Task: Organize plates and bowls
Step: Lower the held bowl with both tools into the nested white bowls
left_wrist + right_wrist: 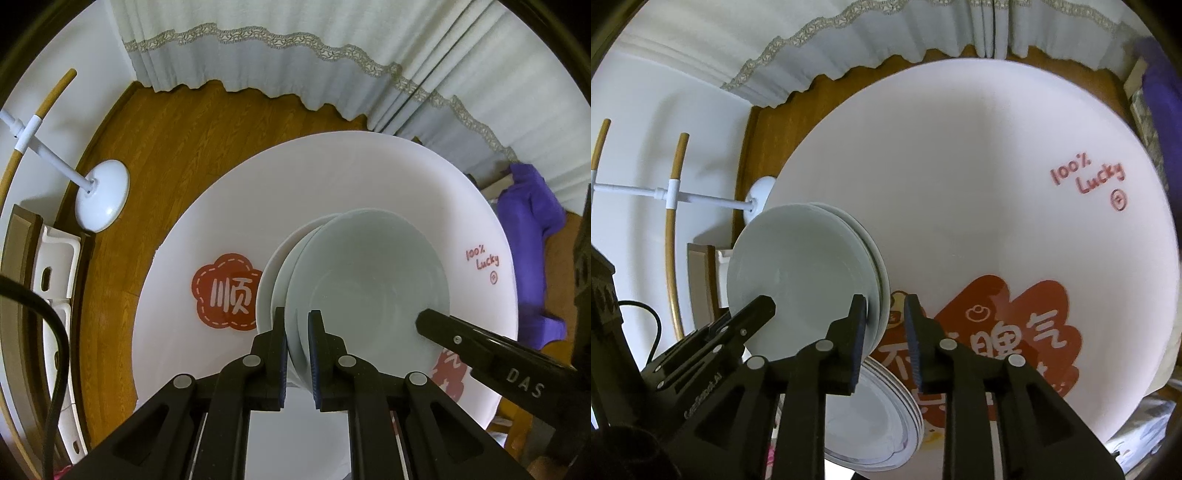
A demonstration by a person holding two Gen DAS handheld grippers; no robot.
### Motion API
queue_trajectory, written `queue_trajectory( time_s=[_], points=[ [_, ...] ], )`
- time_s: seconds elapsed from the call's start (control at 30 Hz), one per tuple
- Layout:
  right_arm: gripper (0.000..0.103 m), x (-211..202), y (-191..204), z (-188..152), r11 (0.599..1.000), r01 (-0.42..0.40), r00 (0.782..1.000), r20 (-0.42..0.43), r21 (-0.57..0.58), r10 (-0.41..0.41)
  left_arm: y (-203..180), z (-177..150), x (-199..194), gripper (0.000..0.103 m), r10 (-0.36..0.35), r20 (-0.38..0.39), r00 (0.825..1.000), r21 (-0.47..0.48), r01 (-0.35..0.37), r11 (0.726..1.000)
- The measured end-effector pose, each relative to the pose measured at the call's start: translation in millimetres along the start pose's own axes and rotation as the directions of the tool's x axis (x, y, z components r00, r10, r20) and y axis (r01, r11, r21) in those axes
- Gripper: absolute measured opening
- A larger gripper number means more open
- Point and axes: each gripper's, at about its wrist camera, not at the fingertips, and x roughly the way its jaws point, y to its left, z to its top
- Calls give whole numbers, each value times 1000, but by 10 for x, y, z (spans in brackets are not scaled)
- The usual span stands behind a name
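Stack of pale glazed bowls tilted, hollows up; left gripper clamped on rim; right gripper jaws apart, rim between; white plates half-hidden.

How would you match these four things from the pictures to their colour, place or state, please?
Things:
1. left tongs
2. right tongs
3. cloth
4. lamp foot

Descriptions:
A. purple
B. standing on the wooden floor
C. shut on the rim of the bowls
D. open, with the bowls' rim in the gap

Pairs: 1-C, 2-D, 3-A, 4-B
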Motion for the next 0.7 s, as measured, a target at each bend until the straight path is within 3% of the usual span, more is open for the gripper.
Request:
queue_trajectory(
  time_s=[0.37, 0.7],
  points=[
    [16, 169, -162, 28, 994, -105, 994, -17, 22, 105, -35, -26, -10, 7, 23, 1, 1000, 21, -23, 999],
    [16, 192, -180, 26, 992, -124, 992, -21, 20, 125, 25, -30, -24, 7, 0, -11, 1000, -6, 0, 1000]
  ],
)
